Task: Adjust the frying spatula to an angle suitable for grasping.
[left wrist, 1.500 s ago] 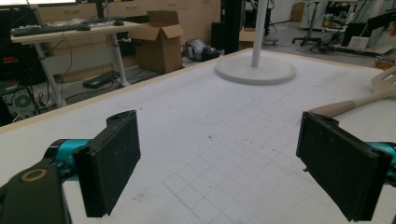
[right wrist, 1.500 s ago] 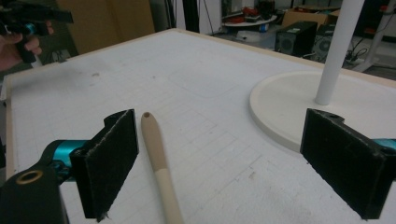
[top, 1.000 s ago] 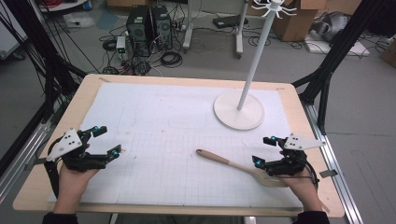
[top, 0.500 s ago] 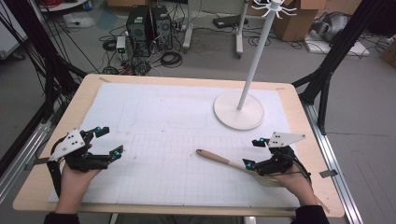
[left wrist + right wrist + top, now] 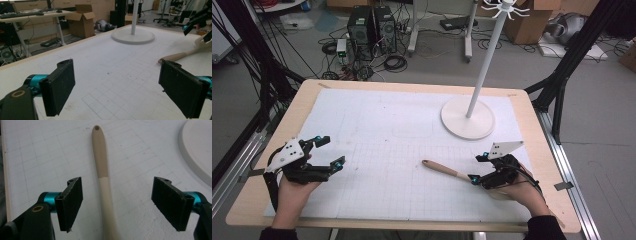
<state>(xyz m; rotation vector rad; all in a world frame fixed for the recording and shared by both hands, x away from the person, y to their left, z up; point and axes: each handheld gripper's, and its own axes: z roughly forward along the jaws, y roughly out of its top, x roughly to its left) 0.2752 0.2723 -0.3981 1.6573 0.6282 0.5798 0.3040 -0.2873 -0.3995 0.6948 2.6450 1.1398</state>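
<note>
Spoon [image 5: 446,169] flat on white mat [image 5: 377,130], handle between wide-apart jaws of right gripper [image 5: 478,168], untouched; left gripper [image 5: 330,152] jaws apart over bare mat at left; white stand base [image 5: 468,118] beyond spoon

Even, soft overhead light was cast on the white surface [image 5: 377,130], with faint shadows and no glare; the high view was slightly soft, and background clutter beyond the surface blurred
</note>
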